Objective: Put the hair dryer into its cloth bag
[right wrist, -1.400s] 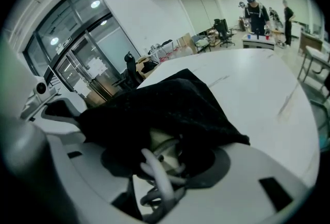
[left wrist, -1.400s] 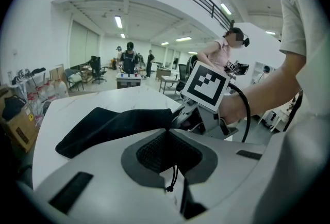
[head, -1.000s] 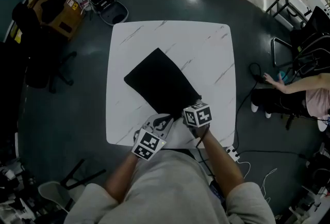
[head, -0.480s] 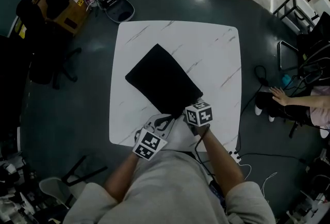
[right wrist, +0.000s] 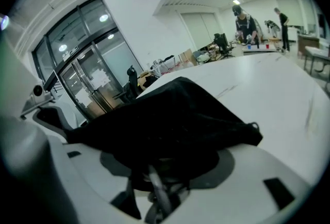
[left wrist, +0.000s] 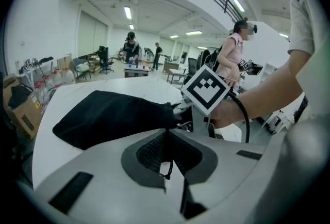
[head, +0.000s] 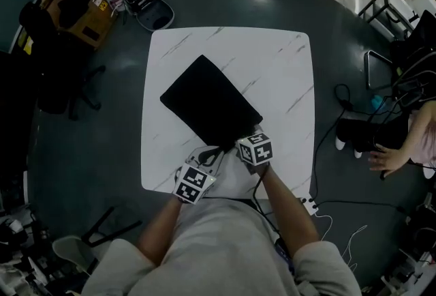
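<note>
While the black cloth bag lies slanted on the white table, both grippers sit at its near end, where the mouth is. The left gripper is squeezed tight, with a thin black string from the bag pinched in the slit. The right gripper has just been opening its jaws. Now they stand wide, with the bag's edge lying loose between them, not squeezed. I cannot see the hair dryer. The bag looks puffed up, so it is likely inside already. The bag is soft and floppy and will sag if lifted by one corner. A dryer inside would make it heavy and lumpy. The string and the mouth's edge are good places to hold.
</note>
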`<state>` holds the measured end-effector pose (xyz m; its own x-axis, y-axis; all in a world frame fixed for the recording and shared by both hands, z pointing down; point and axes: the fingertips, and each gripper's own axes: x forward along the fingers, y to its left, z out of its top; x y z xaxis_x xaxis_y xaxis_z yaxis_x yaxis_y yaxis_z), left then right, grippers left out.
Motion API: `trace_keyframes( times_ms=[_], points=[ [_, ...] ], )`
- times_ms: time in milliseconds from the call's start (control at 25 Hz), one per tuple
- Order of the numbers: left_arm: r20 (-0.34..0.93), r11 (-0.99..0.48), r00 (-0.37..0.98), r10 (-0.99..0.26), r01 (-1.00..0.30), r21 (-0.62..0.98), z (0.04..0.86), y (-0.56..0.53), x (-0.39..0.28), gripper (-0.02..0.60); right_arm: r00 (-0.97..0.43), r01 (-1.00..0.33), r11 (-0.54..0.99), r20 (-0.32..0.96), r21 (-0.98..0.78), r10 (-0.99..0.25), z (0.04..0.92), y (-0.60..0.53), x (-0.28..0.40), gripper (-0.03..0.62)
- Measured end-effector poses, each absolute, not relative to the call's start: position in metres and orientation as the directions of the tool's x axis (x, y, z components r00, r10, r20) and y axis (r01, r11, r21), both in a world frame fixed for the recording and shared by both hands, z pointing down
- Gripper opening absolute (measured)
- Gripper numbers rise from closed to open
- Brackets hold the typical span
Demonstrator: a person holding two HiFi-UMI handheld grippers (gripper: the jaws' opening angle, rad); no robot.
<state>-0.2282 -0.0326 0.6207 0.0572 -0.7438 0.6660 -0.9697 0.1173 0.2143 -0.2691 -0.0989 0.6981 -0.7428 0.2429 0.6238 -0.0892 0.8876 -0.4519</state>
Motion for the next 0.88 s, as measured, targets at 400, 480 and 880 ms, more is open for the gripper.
trace_keyframes(
  times_ms=[400, 480, 880],
  points=[
    [0.684, 0.155, 0.002, -0.730, -0.973, 0.169, 0.629, -0.034, -0.225, 0.020, -0.744, -0.087, 0.933, 0.645, -0.350, 0.173, 0.668, -0.126, -0.186, 0.265],
    [0.683, 0.165, -0.001, -0.730, -0.971, 0.175, 0.632, -0.033, -0.226, 0.020, -0.745, -0.099, 0.946, 0.654, -0.309, 0.136, 0.664, -0.141, -0.178, 0.268],
    [0.703, 0.158, -0.026, -0.711, -0.980, 0.123, 0.645, -0.030, -0.220, 0.021, -0.683, 0.047, 0.999, 0.729, -0.010, 0.039, 0.683, -0.188, -0.218, 0.268]
  ],
)
